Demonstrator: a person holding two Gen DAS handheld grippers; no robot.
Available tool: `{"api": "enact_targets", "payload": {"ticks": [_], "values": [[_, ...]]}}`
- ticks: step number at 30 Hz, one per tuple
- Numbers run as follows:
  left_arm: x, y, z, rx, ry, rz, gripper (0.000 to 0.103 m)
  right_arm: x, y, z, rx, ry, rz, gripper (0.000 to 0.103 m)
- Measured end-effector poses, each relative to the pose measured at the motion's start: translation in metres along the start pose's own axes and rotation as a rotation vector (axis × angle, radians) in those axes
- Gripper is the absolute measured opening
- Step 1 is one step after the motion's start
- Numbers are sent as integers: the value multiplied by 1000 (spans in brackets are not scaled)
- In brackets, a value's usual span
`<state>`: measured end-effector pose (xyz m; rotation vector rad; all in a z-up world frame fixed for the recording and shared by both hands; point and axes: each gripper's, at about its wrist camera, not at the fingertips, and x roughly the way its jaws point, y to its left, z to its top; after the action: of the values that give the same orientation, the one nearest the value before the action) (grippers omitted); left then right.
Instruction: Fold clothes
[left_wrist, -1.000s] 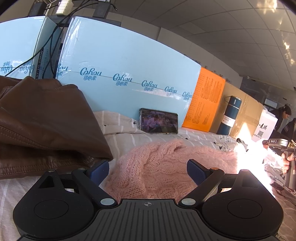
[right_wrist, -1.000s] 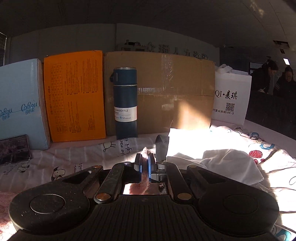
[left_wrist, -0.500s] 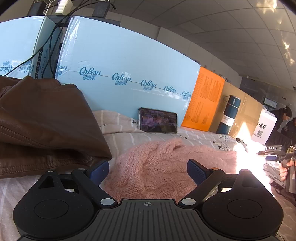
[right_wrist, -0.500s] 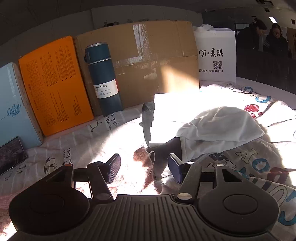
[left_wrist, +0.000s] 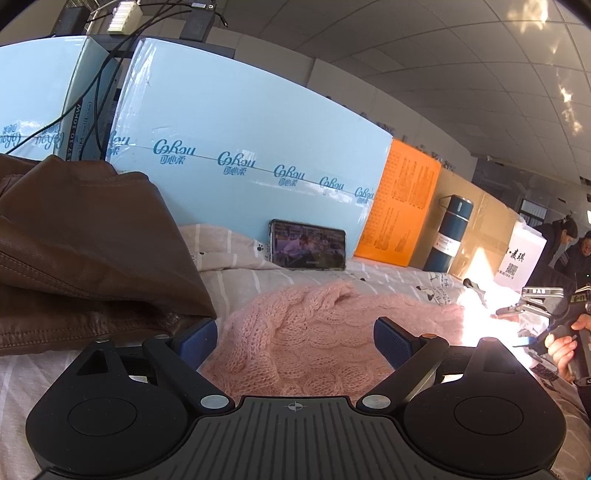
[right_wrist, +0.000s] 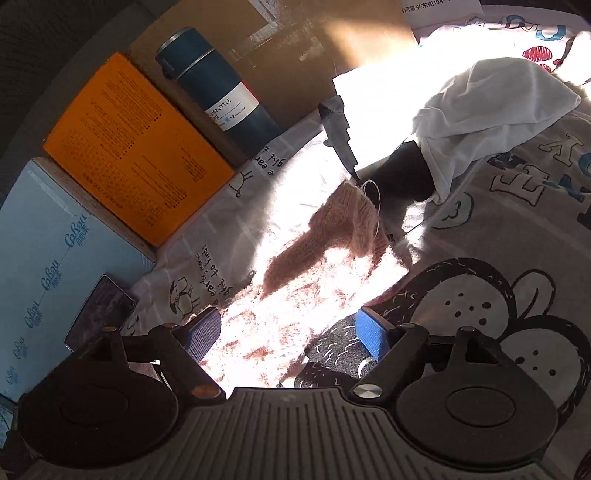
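Right claw (right_wrist: 290, 332) now spread empty above pink sweater (right_wrist: 332, 229), left claw (left_wrist: 293, 334) wide, empty, sole view of brown jacket (left_wrist: 85, 236)

I see a fuzzy cable-knit pink sweater (left_wrist: 314, 339), soft, matt wool look. Brown jacket (left_wrist: 85, 236) beside it reads as smooth leather w/ slight sheen and stitched seams. Left gripper (left_wrist: 293, 338): matt black plastic body, ribbed top, blue textured pads (left_wrist: 388, 338), small metal pivot pins. Bed sheet (right_wrist: 517, 229) is printed matt cotton-type cloth. White cloth (right_wrist: 491, 110) thin, smooth. Flask (right_wrist: 218, 85): satin blue metal, paper label. Phone (left_wrist: 308, 250) screen glossy.
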<state>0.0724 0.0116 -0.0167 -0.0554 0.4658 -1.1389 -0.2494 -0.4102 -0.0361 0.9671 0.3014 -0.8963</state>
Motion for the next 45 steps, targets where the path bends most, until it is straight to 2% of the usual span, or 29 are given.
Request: {"api": "enact_targets", "payload": {"ticks": [3,5,7,9,13,15,27,29,32,34,35,36,37,40,45], "values": [[1,0,0,-1,4,-1,94,12,4,3,22,-79,-9,78],[1,1,0,-1,7,-1,94,15,6,-1,-11,-115,-31,54],[1,0,0,1,8,0,94,17,6,-6,-42,-142,-65,22],[1,0,0,2,7,0,94,9,8,-10,-72,-172,-32,15],[0,0,0,-2,3,3,94,-31,10,-11,-78,-324,33,14],[0,0,0,-2,0,1,94,-50,13,-12,-104,-404,39,13],[-2,-2,0,4,-9,-12,94,-65,37,-52,-461,-483,-23,14],[-1,-2,0,3,-7,-13,94,-67,41,-59,-520,-487,-29,15],[-1,-3,-1,5,-5,-15,94,-64,55,-77,-617,-391,31,27],[-1,-3,-1,6,-3,-17,94,-64,63,-89,-686,-329,80,55],[-1,-3,-1,7,-1,-17,94,-64,67,-95,-722,-299,107,61],[-1,-3,-1,7,0,-18,94,-66,71,-101,-764,-275,141,75],[-1,-3,-1,8,0,-18,94,-67,74,-106,-804,-253,175,82],[0,-3,-1,6,0,-19,94,-72,83,-119,-860,-214,273,87],[0,-3,-1,5,0,-23,94,-70,83,-114,-733,-94,353,92]]}}
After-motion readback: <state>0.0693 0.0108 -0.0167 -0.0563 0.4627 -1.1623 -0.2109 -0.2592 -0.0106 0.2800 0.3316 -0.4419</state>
